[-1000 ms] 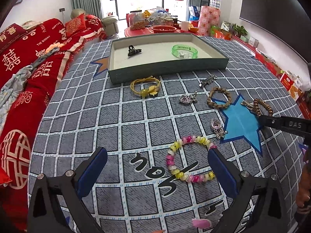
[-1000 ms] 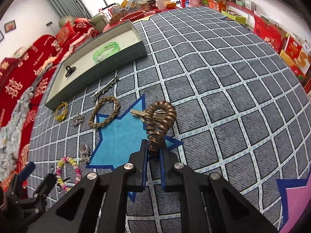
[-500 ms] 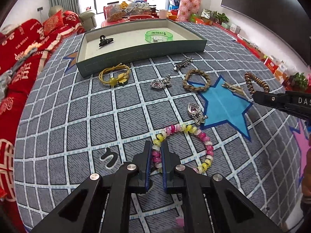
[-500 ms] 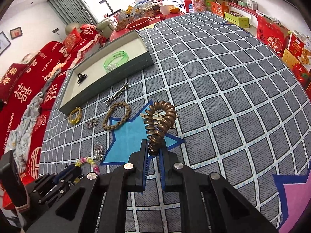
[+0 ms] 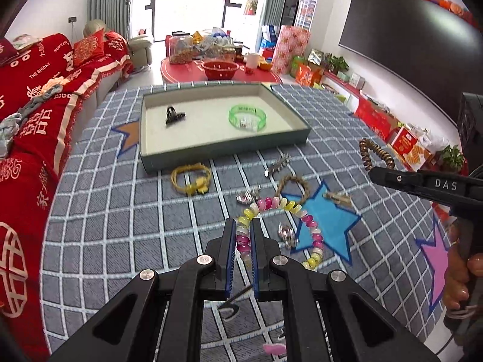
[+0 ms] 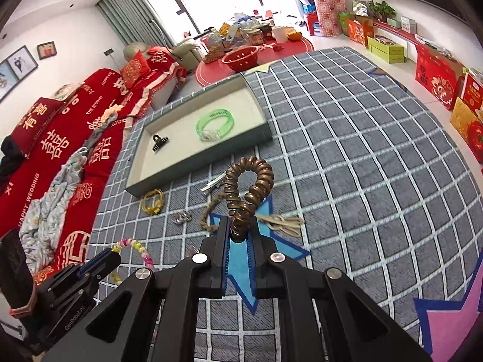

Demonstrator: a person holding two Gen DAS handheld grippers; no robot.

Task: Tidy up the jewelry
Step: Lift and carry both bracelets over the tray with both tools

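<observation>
My left gripper point(image 5: 242, 226) is shut on a pink, yellow and white beaded bracelet point(image 5: 305, 215) and holds it above the grey checked cloth. My right gripper point(image 6: 240, 226) is shut on a brown coiled hair tie point(image 6: 250, 187), lifted off the cloth; it also shows in the left wrist view point(image 5: 374, 154). A shallow green-walled tray point(image 5: 223, 147) lies at the far side, holding a green bangle point(image 5: 247, 117) and a black clip point(image 5: 173, 115). The tray also shows in the right wrist view point(image 6: 196, 166).
On the cloth before the tray lie a yellow hair tie point(image 5: 191, 179), a silver hair clip point(image 5: 277, 164), a braided brown ring point(image 5: 291, 187), a silver pendant point(image 5: 247, 197), another silver charm point(image 5: 286, 233) and a beige clip point(image 5: 338, 197). A red sofa point(image 5: 27, 114) runs along the left.
My left gripper shut on the beaded bracelet and lifted it off the cloth. My right gripper rose with the coiled hair tie, moving toward the tray.
</observation>
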